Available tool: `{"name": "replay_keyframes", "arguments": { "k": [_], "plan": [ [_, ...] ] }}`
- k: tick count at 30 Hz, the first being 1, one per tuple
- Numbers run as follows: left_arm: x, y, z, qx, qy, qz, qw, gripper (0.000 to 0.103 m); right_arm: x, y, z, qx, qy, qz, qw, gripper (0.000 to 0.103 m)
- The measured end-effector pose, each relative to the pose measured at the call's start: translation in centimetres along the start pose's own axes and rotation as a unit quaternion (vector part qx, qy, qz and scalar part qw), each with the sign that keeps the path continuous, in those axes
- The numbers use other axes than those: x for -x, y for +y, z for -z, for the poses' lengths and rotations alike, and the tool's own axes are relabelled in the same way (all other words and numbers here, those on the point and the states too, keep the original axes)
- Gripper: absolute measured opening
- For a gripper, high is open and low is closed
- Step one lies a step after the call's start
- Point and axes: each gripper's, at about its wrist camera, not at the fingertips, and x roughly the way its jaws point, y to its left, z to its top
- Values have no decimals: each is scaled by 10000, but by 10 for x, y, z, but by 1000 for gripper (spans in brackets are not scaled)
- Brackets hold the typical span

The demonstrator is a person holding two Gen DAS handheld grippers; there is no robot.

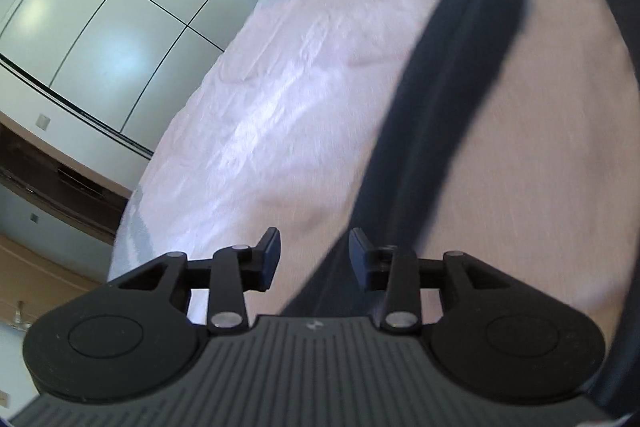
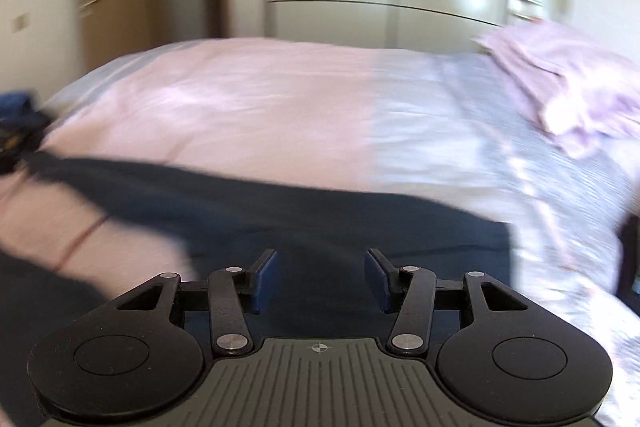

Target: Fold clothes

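A dark navy garment [image 1: 460,75] lies spread on a pink bed sheet [image 1: 280,115]. In the left wrist view a long dark strip of it runs from the upper right down to my left gripper [image 1: 314,257], which is open and empty, hovering just above the cloth's near end. In the right wrist view the garment [image 2: 280,215] stretches across the bed in front of my right gripper [image 2: 320,279], which is open and empty above the dark cloth. Both views are blurred.
The bed [image 2: 260,99] fills the middle. A lilac pillow or crumpled cloth [image 2: 568,87] lies at the right of the bed. A glossy white wardrobe [image 1: 100,7] stands beyond the bed. A dark blue object [image 2: 16,115] sits at the bed's left edge.
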Motion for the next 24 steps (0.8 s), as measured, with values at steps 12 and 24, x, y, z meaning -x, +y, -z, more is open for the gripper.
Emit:
{"name": "replay_keyframes", "arguments": {
  "k": [12, 24],
  "plan": [
    [-156, -54, -86, -162, 64, 1041, 9944, 39, -109, -175, -21, -1337, 892, 206, 9868, 51],
    [-151, -53, -91, -98, -143, 951, 9953, 33, -101, -201, -13, -1774, 506, -492, 9816, 16]
  ]
}}
